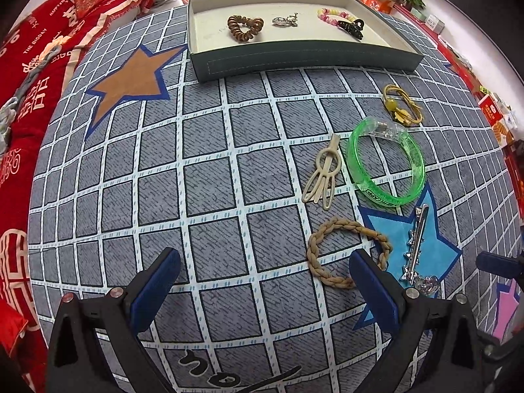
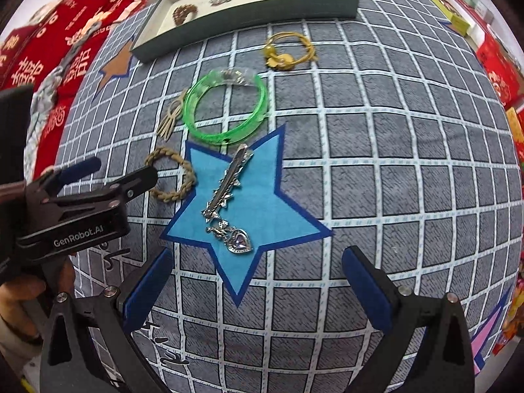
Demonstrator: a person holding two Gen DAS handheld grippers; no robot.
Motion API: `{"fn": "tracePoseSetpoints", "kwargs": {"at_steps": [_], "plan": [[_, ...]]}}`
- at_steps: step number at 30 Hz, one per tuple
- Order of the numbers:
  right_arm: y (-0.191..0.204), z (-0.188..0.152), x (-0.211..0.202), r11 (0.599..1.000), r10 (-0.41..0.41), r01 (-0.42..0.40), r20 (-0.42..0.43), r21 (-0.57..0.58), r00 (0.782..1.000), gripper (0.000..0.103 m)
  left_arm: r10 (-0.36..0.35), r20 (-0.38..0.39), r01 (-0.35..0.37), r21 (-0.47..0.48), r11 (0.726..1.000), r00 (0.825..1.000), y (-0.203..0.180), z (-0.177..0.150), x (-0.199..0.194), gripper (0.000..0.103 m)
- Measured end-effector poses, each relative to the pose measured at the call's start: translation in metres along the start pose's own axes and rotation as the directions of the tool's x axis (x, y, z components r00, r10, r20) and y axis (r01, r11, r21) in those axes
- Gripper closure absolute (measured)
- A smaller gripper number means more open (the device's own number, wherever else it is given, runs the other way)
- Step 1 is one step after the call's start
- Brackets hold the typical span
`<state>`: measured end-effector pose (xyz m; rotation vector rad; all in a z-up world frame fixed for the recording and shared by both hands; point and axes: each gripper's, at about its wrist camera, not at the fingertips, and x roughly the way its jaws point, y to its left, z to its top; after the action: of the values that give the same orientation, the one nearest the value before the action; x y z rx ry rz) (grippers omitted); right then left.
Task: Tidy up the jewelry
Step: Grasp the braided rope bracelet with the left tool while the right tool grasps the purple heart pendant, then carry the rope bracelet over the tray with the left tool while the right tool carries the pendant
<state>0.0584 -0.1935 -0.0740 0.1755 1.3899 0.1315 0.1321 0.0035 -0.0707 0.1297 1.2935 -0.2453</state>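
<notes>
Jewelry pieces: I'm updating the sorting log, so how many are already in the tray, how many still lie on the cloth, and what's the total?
In the tray: 4 (coil tie, silver charm, bead bracelet, black claw clip)
On the cloth: 5 (gold bracelet, green bangle, cream clip, braided band, silver barrette)
Total: 9

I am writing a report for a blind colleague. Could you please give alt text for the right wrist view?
The open right gripper hovers over a silver hair clip and a heart pendant on a blue star of the checked cloth. Beyond lie a green bangle, a braided band and a tray; the left gripper enters from the left.
</notes>
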Motion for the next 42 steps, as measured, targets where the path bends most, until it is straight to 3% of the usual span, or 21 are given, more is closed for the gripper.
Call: {"fn": "tracePoseSetpoints", "kwargs": {"at_steps": [6,8,15,18,20,22,25,28,34,42], "plan": [[0.015,0.000,0.009,0.997,-0.041,0.041,0.003,-0.070,0.999,0.013,0.002,-0.002,-0.002,0.027,1.000,1.000,-0.007,0.005,0.008,0.000],[0.016,0.000,0.013,0.995,-0.049,0.049,0.001,-0.083,0.999,0.024,0.006,-0.004,-0.006,0.036,0.999,1.000,-0.009,0.006,0.011,0.000],[0.045,0.005,0.023,0.976,-0.114,0.121,0.048,-0.183,0.992,0.035,-0.001,0.034,-0.002,0.075,0.997,0.999,-0.021,0.005,0.016,0.000],[0.059,0.005,0.027,0.958,-0.161,0.173,0.072,-0.227,0.984,0.050,-0.025,0.055,0.018,0.131,0.991,0.998,-0.038,0.000,0.013,0.018],[0.063,0.005,0.028,0.960,-0.153,0.166,0.075,-0.225,0.985,0.064,-0.038,0.061,0.028,0.161,0.987,0.997,-0.047,0.000,0.012,0.030],[0.064,0.006,0.028,0.962,-0.153,0.166,0.077,-0.216,0.985,0.073,-0.052,0.068,0.038,0.188,0.981,0.996,-0.055,0.000,0.009,0.056],[0.060,0.007,0.026,0.968,-0.141,0.154,0.075,-0.201,0.987,0.079,-0.064,0.070,0.048,0.215,0.975,0.995,-0.067,0.001,0.008,0.083],[0.039,0.002,0.017,0.977,-0.118,0.128,0.066,-0.172,0.991,0.084,-0.088,0.058,0.076,0.186,0.980,0.994,-0.067,0.001,0.009,0.083],[0.011,-0.005,0.005,0.998,-0.034,0.036,0.044,-0.056,0.998,0.084,-0.139,0.044,0.134,0.085,0.987,0.989,-0.048,0.002,0.007,0.083],[-0.020,-0.008,-0.015,0.997,0.037,-0.041,0.055,0.064,0.998,0.084,-0.171,0.079,0.167,0.052,0.985,0.982,-0.040,0.005,-0.014,0.083]]}}
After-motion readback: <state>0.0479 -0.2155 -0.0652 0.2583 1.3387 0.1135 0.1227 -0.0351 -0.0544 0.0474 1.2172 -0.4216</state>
